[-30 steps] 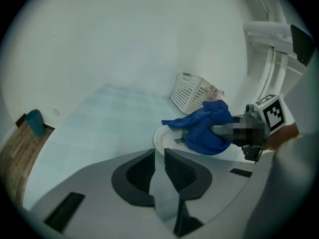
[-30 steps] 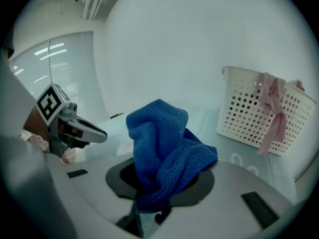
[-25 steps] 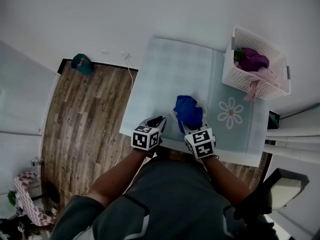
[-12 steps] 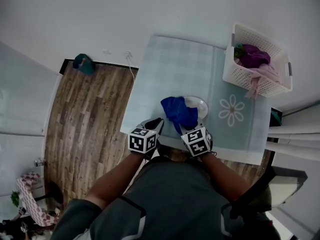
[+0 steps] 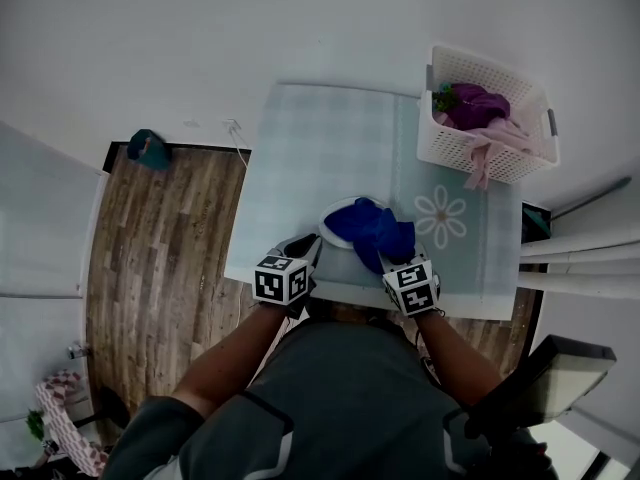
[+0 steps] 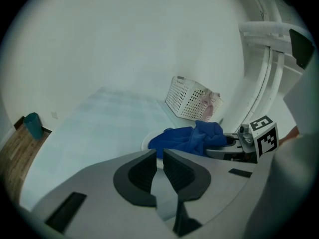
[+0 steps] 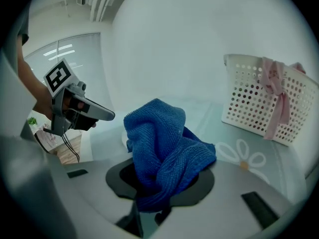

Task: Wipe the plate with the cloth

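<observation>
A pale blue-green worktop [image 5: 320, 138] is seen from above, with a person standing at its near edge and holding a gripper in each hand.

A white plate [image 5: 335, 248] sits close to the middle of the near edge. A bright blue cloth [image 5: 370, 230] lies bunched over most of the plate, leaving only the plate's left part bare.

The right gripper [image 5: 388, 261] reaches in from the near edge, right of the plate. Its jaws are clamped on the near end of the cloth. Seen from that gripper, the fabric rises out of the jaws in a thick, folded heap.

The left gripper [image 5: 312, 243] comes in from the near edge on the plate's left side. Its jaws are drawn close together with only a thin gap. The plate's near-left rim sits at their tips, and they appear to pinch it.

A white flower print [image 5: 440, 218] marks the worktop just right of the plate. A white perforated basket [image 5: 450, 148] stands at the far right corner, well apart from the plate. It holds a purple fabric [image 5: 475, 103], and a pink fabric [image 5: 490, 146] hangs over its front wall.

Left of the worktop is a wood-plank floor [image 5: 160, 258].
</observation>
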`<state>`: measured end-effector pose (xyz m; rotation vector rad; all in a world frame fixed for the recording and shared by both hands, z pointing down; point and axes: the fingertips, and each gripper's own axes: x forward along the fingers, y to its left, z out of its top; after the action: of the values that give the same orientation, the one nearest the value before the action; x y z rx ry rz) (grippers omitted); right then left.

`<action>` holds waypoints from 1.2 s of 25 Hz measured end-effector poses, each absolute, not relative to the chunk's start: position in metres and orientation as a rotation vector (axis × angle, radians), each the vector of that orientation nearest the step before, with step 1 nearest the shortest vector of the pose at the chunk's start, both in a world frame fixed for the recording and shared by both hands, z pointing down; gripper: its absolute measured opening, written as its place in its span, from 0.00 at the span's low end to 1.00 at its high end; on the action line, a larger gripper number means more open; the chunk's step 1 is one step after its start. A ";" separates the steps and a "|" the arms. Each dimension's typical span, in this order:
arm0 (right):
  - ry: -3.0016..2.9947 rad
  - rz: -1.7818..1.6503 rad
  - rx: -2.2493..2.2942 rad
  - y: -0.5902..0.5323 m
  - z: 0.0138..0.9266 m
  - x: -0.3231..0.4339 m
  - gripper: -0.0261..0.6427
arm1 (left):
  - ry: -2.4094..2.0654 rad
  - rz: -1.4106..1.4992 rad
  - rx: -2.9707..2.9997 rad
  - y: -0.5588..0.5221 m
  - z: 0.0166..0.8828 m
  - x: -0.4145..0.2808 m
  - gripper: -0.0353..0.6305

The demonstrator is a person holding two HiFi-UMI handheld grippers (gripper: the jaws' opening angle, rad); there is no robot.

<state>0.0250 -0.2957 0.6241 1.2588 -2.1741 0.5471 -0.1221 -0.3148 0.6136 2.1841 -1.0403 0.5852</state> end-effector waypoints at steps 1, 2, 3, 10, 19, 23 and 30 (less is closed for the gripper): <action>-2.167 0.555 1.272 -0.296 0.625 0.032 0.22 | -1.044 0.581 2.183 -0.316 0.613 -0.121 0.12; -2.160 0.561 1.284 -0.295 0.626 0.038 0.22 | -1.047 0.582 2.183 -0.316 0.612 -0.120 0.12; -2.153 0.565 1.293 -0.295 0.627 0.044 0.22 | -1.051 0.584 2.184 -0.316 0.612 -0.119 0.12; -2.212 0.572 1.364 -0.300 0.600 0.064 0.22 | -1.103 0.488 2.192 -0.319 0.595 -0.113 0.10; -2.450 0.523 1.369 -0.316 0.511 0.068 0.22 | -1.256 0.318 2.402 -0.318 0.514 -0.110 0.07; -2.507 0.500 1.378 -0.315 0.482 0.066 0.22 | -1.355 0.274 2.436 -0.314 0.483 -0.118 0.07; -2.509 0.441 1.521 -0.297 0.437 0.053 0.22 | -1.355 0.154 2.455 -0.297 0.443 -0.143 0.07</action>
<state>0.0535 -0.2967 0.4371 1.5211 -2.5087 0.4409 -0.1430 -0.2969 0.4434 2.4548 -1.3549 0.1536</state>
